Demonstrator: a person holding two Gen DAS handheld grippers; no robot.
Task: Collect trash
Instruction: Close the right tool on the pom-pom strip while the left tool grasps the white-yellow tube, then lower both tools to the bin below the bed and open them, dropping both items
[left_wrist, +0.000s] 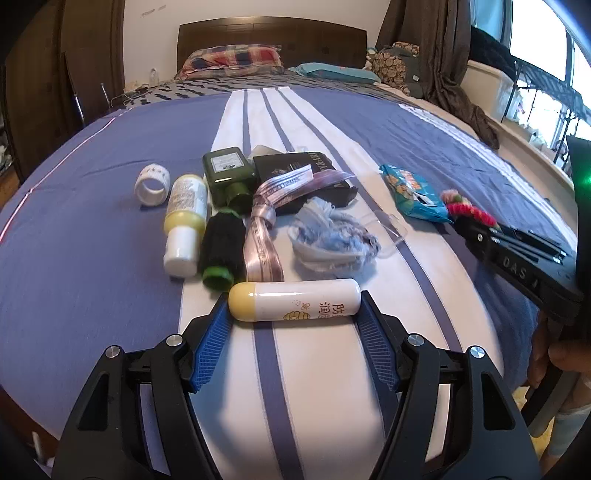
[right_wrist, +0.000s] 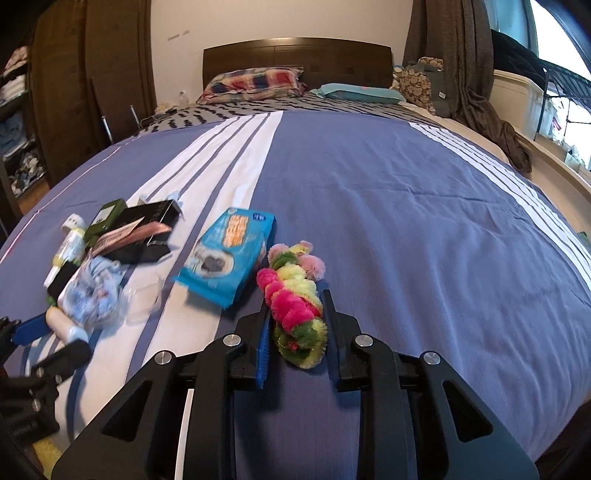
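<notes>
A pile of items lies on the striped blue and white bedspread (left_wrist: 92, 229). My left gripper (left_wrist: 293, 302) is closed end to end on a white capsule-shaped tube with a yellow cap (left_wrist: 293, 300), which rests on the bed. Beyond it lie a yellow bottle (left_wrist: 184, 218), green bottles (left_wrist: 229, 173), a black box (left_wrist: 306, 173), a ribbon (left_wrist: 262, 240), crumpled blue cloth (left_wrist: 328, 236) and a blue snack packet (left_wrist: 413, 195). My right gripper (right_wrist: 295, 310) is closed around a fuzzy pink, yellow and green chenille bundle (right_wrist: 295, 291) next to the blue packet (right_wrist: 229, 254).
A white tape roll (left_wrist: 152, 181) lies left of the pile. Pillows (right_wrist: 255, 83) and a wooden headboard (right_wrist: 295, 51) stand at the far end. A curtain (right_wrist: 461, 55) and window ledge run along the right. A wardrobe (right_wrist: 92, 92) stands at the left.
</notes>
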